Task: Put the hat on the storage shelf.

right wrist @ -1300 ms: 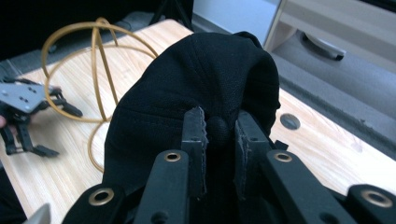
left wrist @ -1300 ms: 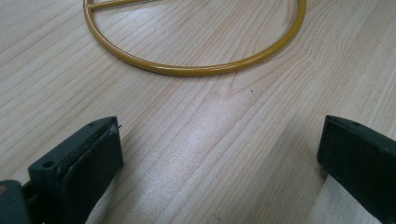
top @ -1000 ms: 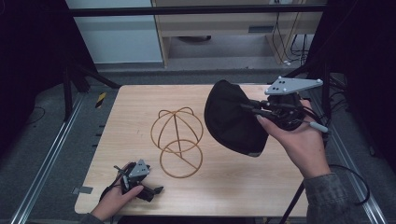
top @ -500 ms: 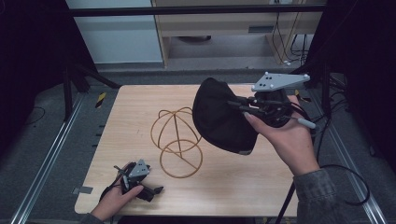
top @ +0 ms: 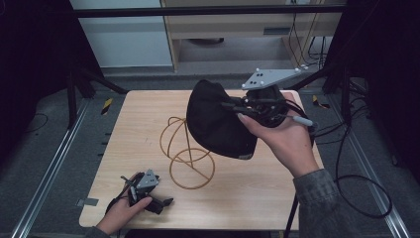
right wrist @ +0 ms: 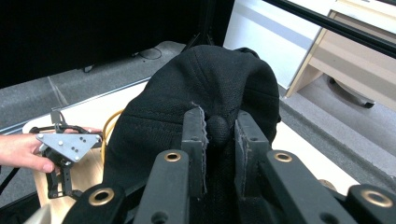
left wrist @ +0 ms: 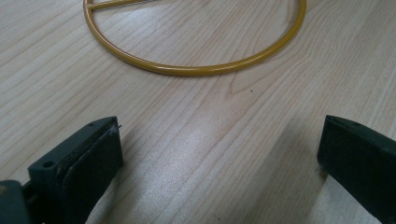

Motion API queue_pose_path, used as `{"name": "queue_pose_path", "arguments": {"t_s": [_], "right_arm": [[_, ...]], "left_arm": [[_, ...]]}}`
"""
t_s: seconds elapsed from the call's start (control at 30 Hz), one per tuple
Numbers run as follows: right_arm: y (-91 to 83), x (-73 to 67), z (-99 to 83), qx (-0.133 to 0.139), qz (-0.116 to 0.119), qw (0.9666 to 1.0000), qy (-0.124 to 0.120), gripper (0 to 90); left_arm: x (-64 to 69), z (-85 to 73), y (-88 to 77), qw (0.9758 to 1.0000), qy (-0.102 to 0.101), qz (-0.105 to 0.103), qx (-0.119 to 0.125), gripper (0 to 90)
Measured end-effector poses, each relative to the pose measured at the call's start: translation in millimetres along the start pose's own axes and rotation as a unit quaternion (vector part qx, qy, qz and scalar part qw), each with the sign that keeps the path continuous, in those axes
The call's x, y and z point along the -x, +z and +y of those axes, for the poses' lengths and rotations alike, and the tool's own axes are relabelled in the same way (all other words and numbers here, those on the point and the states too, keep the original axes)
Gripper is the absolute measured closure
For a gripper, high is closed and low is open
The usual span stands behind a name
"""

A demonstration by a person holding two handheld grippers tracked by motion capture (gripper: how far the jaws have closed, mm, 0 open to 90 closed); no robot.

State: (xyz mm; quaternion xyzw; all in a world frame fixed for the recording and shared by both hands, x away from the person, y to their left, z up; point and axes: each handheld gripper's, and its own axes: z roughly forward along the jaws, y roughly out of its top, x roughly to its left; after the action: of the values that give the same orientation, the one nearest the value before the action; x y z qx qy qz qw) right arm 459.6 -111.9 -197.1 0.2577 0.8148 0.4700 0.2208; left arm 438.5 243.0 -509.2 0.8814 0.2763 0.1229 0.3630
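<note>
A pale wooden table [top: 257,193] stands on grey floor between dark frame rails. The right gripper [top: 233,106] pinches a fold of a black cap [top: 215,124] between its jaws, holding it in the air just above the yellow wire stand [top: 188,153] (no logo or lettering can be read on the cloth). The left gripper [top: 166,202] rests near the table's front edge, jaws spread wide over bare wood.

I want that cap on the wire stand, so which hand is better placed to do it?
Right: its tool already pinches the black cap above the wire stand. The left tool rests open on the table, holding nothing.
</note>
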Motion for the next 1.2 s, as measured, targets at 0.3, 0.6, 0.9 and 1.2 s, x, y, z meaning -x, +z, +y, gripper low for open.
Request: {"name": "queue_pose_path", "arguments": {"t_s": [0.3, 0.6, 0.9, 1.2], "right_arm": [[16.6, -7.5, 18.9, -0.009, 0.011, 0.9998, -0.016, 77.1], [33.5, -17.8, 36.6, -0.025, 0.025, 0.9988, -0.033, 77.1], [53.9, -28.6, 50.3, -0.043, 0.039, 0.9973, -0.045, 76.9], [76.0, -37.5, 60.9, -0.077, 0.047, 0.9945, -0.054, 76.7]], "left_arm": [[0.0, 0.0, 0.0, 1.0000, 0.000, 0.000, 0.000, 0.0], [0.1, 0.0, 0.1, 1.0000, 0.000, 0.000, 0.000, 0.0], [0.0, 0.0, 0.1, 1.0000, 0.000, 0.000, 0.000, 0.0], [0.4, -0.1, 0.2, 1.0000, -0.002, -0.001, 0.001, 0.0]]}}
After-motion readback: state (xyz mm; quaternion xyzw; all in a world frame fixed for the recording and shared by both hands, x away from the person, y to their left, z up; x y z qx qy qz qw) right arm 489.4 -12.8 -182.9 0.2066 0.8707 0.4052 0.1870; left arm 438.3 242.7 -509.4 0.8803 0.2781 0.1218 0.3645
